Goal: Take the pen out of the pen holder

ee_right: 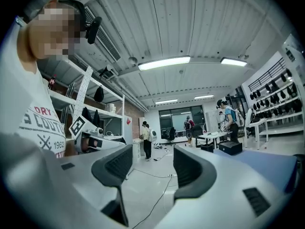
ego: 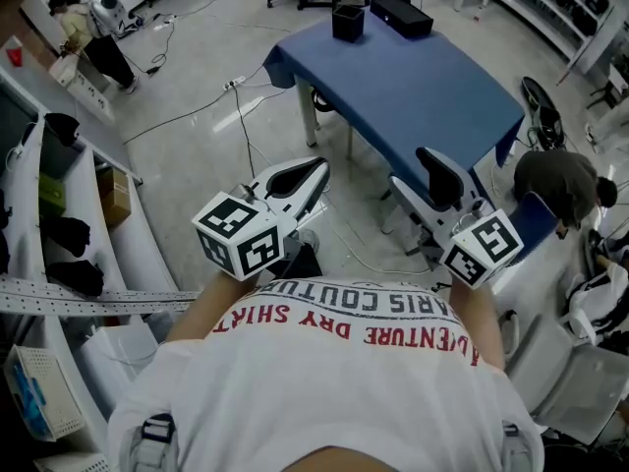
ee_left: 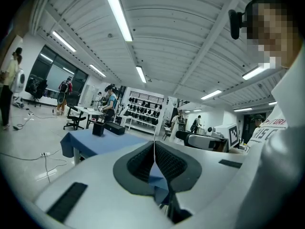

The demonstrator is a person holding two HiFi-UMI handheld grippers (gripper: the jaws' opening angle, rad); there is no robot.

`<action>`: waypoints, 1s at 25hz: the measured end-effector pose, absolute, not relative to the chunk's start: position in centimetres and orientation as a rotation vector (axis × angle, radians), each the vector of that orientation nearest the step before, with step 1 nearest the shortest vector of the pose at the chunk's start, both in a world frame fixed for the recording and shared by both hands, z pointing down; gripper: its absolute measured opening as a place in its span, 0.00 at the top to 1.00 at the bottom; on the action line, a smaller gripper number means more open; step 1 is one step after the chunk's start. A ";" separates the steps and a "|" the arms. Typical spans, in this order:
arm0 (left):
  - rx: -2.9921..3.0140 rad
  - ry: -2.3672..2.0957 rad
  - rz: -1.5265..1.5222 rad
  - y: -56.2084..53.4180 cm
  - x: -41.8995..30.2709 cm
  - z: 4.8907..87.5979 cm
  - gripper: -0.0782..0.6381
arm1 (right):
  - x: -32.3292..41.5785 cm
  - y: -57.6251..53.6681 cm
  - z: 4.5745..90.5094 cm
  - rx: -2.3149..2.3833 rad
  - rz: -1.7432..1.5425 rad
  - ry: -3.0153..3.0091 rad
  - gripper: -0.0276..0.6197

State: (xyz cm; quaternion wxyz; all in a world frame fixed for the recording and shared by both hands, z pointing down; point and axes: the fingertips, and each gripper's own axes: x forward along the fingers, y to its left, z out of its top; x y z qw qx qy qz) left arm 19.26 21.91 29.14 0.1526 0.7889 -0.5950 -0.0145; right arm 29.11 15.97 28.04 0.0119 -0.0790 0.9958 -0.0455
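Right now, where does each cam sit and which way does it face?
Head view: on the person's head, looking steeply down and forward at the blue table and pen holder; shows the white T-shirt, left tool and right tool.
Left gripper view: on the left tool, along its shut jaws toward the table; right tool and shirt at right.
Right gripper view: on the right tool, along its open, empty jaws across the floor; left tool and shirt at left.
Shared: all three show table and pen holder.
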 end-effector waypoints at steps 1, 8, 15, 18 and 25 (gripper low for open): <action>2.262 -1.706 -0.044 21.6 18.9 29.2 0.85 | 28.7 15.6 28.1 -0.253 -0.142 3.105 0.56; 2.248 -1.688 -0.053 18.1 15.1 30.4 0.85 | 25.2 11.7 29.2 -0.290 -0.159 3.117 0.52; 2.242 -1.639 -0.048 12.6 8.9 30.9 0.85 | 19.1 6.3 29.6 -0.348 -0.196 3.132 0.51; 2.240 -1.611 -0.042 10.3 5.6 31.0 0.85 | 16.1 4.2 29.7 -0.385 -0.216 3.138 0.50; 2.254 -1.552 -0.027 3.8 -2.5 31.1 0.85 | 8.4 -1.8 29.8 -0.472 -0.235 3.145 0.50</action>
